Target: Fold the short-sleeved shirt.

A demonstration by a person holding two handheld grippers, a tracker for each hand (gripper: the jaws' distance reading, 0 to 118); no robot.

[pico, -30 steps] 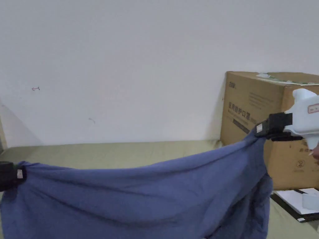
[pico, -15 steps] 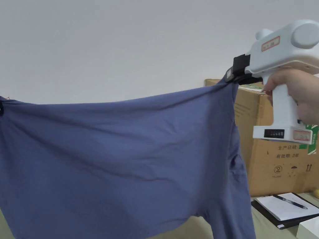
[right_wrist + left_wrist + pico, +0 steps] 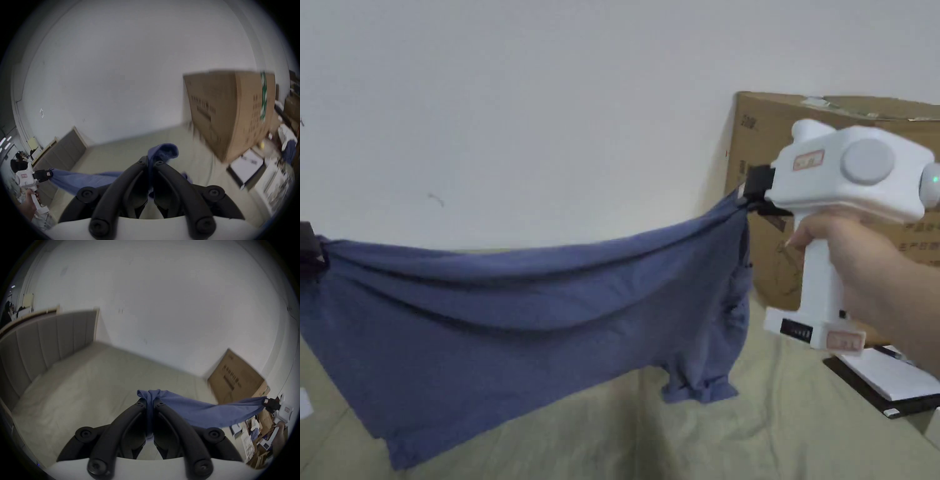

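- Left claw (image 3: 150,404): both jaws pressed together on a bunched corner of the blue short-sleeved shirt (image 3: 519,312); a small tuft of cloth pokes out past the tips. In the head view it sits at the far left edge of the frame (image 3: 307,247).
- Shirt: hangs in the air, stretched between the two claws, top edge sagging in the middle. Lower left corner drapes down to the bed (image 3: 737,431); I cannot tell whether it touches. One sleeve dangles below the right end.
- Bed: olive-beige sheet, grey padded headboard (image 3: 40,344) at the left end, white wall behind.
- Right claw (image 3: 751,187): jaws closed on the other bunched shirt corner, a fold of cloth curling over the tips (image 3: 151,160). A hand (image 3: 850,262) grips the white handle.
- Cardboard box (image 3: 844,125): upright on the bed against the wall, behind the right claw.
- Clipboard with white paper (image 3: 890,381): lies on the bed beside the box, at far right.
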